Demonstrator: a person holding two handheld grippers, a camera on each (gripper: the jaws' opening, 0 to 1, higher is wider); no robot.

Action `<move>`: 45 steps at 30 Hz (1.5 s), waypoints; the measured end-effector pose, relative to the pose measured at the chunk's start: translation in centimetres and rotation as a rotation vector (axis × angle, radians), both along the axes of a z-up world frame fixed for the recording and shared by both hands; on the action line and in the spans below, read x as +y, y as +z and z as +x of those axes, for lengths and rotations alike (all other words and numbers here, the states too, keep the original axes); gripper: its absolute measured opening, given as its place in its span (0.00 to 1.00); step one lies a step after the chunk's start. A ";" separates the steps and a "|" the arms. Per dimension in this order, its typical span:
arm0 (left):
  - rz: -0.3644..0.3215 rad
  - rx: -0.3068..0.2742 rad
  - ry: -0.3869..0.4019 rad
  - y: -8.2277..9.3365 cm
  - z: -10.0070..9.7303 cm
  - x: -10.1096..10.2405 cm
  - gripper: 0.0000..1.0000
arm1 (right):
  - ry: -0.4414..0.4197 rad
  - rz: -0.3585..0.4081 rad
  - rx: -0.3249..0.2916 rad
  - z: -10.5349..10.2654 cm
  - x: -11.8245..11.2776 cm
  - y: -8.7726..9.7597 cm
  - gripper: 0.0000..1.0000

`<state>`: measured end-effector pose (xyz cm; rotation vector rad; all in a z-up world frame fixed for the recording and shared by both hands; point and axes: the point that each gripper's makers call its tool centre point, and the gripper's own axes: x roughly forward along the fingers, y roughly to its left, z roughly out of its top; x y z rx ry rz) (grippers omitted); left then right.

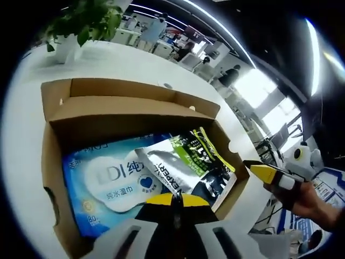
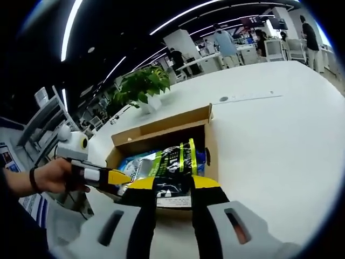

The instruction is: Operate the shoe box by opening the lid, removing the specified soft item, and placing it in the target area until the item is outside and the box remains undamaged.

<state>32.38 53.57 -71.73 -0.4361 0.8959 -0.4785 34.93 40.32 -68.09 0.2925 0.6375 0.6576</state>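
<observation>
The open cardboard shoe box (image 1: 129, 108) sits on the white table (image 1: 118, 62), its lid folded back toward the far side. Inside lie a blue wet-wipes pack (image 1: 102, 181) and, overlapping it, a black, green and yellow foil pouch (image 1: 197, 162). The left gripper (image 1: 173, 200) has its yellow-tipped jaws pressed together at the pouch's near edge; whether they pinch it cannot be told. The right gripper (image 2: 173, 183) holds its jaws spread wide, straddling the pouch (image 2: 175, 167) at the box's near wall. A potted plant (image 2: 143, 86) stands on the table beyond the box, and people sit at desks in the background.
</observation>
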 end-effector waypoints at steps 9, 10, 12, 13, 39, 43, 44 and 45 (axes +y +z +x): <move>0.048 -0.007 -0.012 -0.1 -0.4 1.8 0.02 | 0.013 -0.012 0.006 0.5 0.8 -0.1 0.23; 0.052 -0.008 -0.012 -0.1 -0.4 2.0 0.02 | 0.017 -0.015 0.007 0.6 0.9 -0.1 0.23; 0.060 -0.009 -0.012 -0.1 -0.4 2.2 0.02 | 0.025 -0.018 0.010 0.7 1.2 -0.2 0.23; 0.066 -0.011 -0.012 -0.1 -0.4 2.4 0.02 | 0.028 -0.020 0.012 0.7 1.3 -0.2 0.23; 0.115 -0.032 -0.062 -0.2 -0.6 2.8 0.03 | 0.132 -0.140 0.063 1.4 3.6 -2.0 0.29; 0.111 -0.027 -0.060 -0.3 -0.6 2.9 0.03 | 0.153 -0.150 0.074 1.7 4.6 -2.4 0.29; 0.114 -0.026 -0.061 -0.3 -0.6 2.9 0.03 | 0.159 -0.152 0.078 1.8 4.8 -2.5 0.28; 0.115 -0.026 -0.062 -0.4 -0.6 2.8 0.03 | 0.167 -0.160 0.082 1.9 5.0 -2.7 0.28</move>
